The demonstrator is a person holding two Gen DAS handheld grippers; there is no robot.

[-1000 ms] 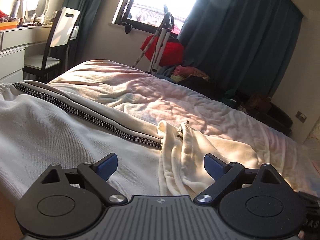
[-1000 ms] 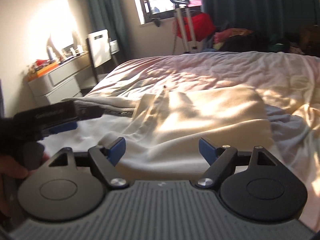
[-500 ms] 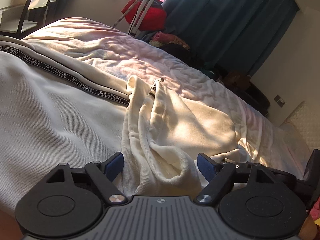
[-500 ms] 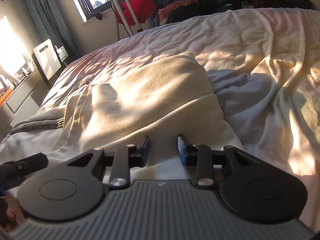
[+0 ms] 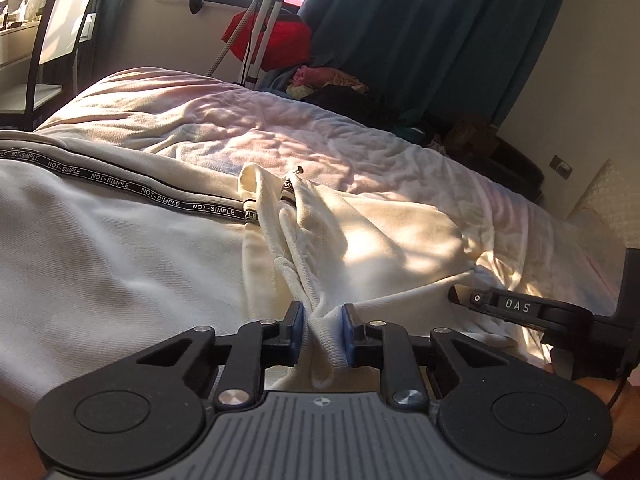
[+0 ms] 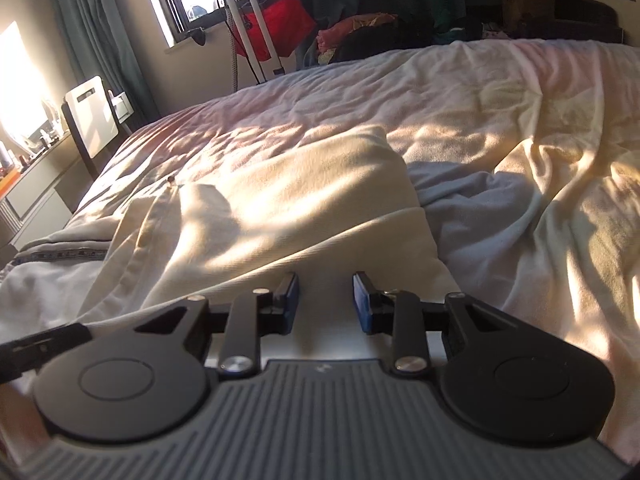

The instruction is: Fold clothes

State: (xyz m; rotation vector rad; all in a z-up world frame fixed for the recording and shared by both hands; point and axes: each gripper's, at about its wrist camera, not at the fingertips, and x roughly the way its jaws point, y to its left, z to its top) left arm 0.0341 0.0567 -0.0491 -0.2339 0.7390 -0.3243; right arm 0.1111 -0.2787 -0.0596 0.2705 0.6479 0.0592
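A cream zip jacket (image 5: 360,236) with a black "NOT-SIMPLE" tape stripe (image 5: 160,198) lies spread on the bed. My left gripper (image 5: 320,330) is shut on the jacket's ribbed hem fold at the near edge. The jacket also shows in the right wrist view (image 6: 280,208). My right gripper (image 6: 326,302) sits low over its near edge, with the jaws narrowed around a band of cloth; whether they pinch it I cannot tell. The right gripper also appears in the left wrist view (image 5: 532,312), at the jacket's right corner.
The bed (image 6: 500,120) has a rumpled pale cover. A chair (image 5: 48,60) and desk stand at the left. A red bag on a stand (image 5: 268,36) and a clothes pile (image 5: 328,80) lie beyond the bed, below the window and dark curtains (image 5: 420,32).
My left gripper has closed from open onto the jacket's hem fold. My right gripper narrowed from wide open half a second earlier and stays low at the jacket's near edge.
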